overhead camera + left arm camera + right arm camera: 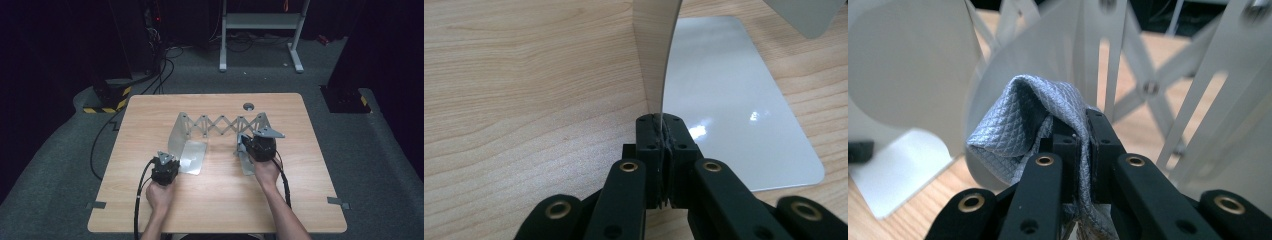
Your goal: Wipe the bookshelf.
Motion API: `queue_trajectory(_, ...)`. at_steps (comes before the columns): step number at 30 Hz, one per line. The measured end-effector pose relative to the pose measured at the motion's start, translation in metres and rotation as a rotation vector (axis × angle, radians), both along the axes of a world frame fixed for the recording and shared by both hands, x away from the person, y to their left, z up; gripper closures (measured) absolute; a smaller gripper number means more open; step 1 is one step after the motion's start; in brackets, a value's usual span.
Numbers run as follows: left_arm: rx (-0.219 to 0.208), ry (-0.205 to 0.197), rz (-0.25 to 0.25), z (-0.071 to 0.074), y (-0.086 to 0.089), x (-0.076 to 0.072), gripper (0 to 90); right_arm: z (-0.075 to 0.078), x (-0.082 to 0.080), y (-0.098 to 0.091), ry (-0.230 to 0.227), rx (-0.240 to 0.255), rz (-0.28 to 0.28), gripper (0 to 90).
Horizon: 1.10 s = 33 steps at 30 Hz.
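A silver scissor-lattice rack (220, 125) stands across the middle of the table, with a bent metal end plate at each side. My left gripper (171, 157) is shut on the edge of the left end plate's upright wall (654, 50); that plate's flat foot (734, 110) lies on the wood beside it. My right gripper (246, 146) is at the right end plate (1048, 50), shut on a grey quilted cloth (1013, 125). The cloth bulges out to the left of the jaws, close against the plate. The lattice bars (1148, 90) cross just behind.
The wooden table (150, 210) has a round cable hole (248, 106) at its far edge. Black cables trail from both grippers toward the near edge. A white metal frame (260, 30) stands on the floor beyond the table.
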<state>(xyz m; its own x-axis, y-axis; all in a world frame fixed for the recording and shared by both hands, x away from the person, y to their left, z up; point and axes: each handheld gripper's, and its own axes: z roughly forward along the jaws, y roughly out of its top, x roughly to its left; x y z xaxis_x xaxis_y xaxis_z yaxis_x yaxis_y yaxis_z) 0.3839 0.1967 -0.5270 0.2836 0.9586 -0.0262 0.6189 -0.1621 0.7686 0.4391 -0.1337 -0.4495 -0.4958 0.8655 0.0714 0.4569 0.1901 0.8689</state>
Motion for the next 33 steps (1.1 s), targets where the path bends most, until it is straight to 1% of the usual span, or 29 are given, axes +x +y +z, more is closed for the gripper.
queue_trajectory(2, 0.000, 0.000, 0.000, 0.000, 0.000, 0.000, 87.1, 0.006, 0.000, 0.000, -0.023, 0.006, -0.001, 85.7)
queue_trajectory(8, -0.006, 0.002, -0.004, 0.000, 0.001, 0.000, 87.1, 0.011, 0.002, 0.000, -0.031, 0.020, -0.011, 85.7)
queue_trajectory(11, -0.006, 0.001, -0.004, 0.000, 0.001, 0.000, 87.1, 0.010, 0.004, 0.004, -0.032, 0.002, -0.010, 85.7)
queue_trajectory(13, -0.006, 0.001, -0.004, 0.000, 0.001, 0.000, 87.1, 0.005, 0.007, 0.007, -0.014, -0.020, -0.014, 85.7)
queue_trajectory(16, -0.009, 0.002, -0.005, 0.000, 0.001, 0.000, 87.1, -0.005, 0.011, 0.007, 0.018, -0.039, -0.022, 85.7)
queue_trajectory(21, -0.010, 0.002, -0.007, 0.000, 0.001, 0.000, 87.0, -0.024, 0.017, 0.008, 0.068, -0.064, -0.038, 85.7)
queue_trajectory(26, -0.008, 0.002, -0.007, 0.000, 0.001, 0.000, 87.1, -0.039, 0.024, 0.010, 0.110, -0.085, -0.043, 85.7)
queue_trajectory(31, -0.008, 0.002, -0.007, 0.000, 0.001, 0.000, 87.0, -0.050, 0.029, 0.009, 0.146, -0.101, -0.042, 85.7)
queue_trajectory(33, -0.009, 0.002, -0.007, 0.000, 0.001, 0.000, 87.0, -0.051, 0.030, 0.008, 0.152, -0.095, -0.038, 85.7)
